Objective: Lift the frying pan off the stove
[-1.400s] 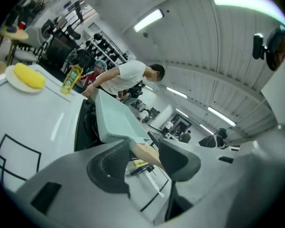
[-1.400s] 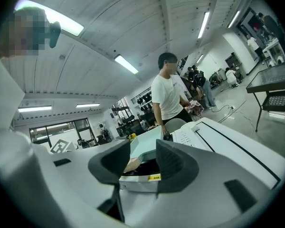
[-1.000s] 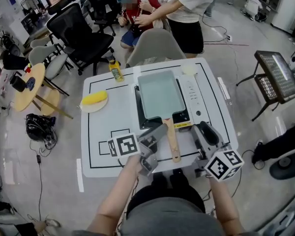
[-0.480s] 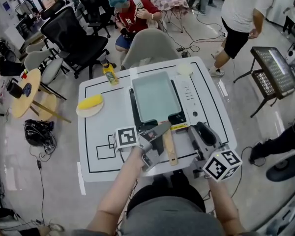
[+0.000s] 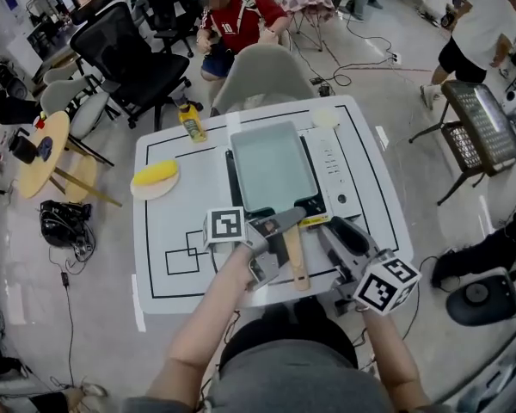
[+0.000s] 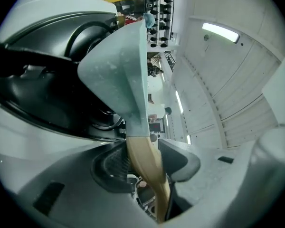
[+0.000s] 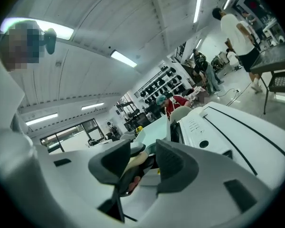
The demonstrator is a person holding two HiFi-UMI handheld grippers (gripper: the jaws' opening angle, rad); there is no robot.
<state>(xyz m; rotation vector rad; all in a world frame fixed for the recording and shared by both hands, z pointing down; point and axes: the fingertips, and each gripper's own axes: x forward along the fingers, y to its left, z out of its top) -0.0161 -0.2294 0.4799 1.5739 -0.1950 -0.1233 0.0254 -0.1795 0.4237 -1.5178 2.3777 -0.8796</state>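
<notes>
A pale teal rectangular frying pan sits on the black stove, its wooden handle pointing toward me. My left gripper reaches in from the left and straddles the handle. In the left gripper view the handle runs between the jaws of the left gripper, which are closing around it, and the pan rises beyond. My right gripper hovers open just right of the handle, over the table's front. The right gripper view shows the right gripper holding nothing, with the pan ahead.
On the white table stand a yellow bottle at the back left, a plate with a yellow item on the left and a small white disc at the back right. A grey chair and a seated person lie beyond.
My left gripper has slid right, from beside the handle to straddling it. The right gripper has barely moved. A person behind has walked off to the right.
</notes>
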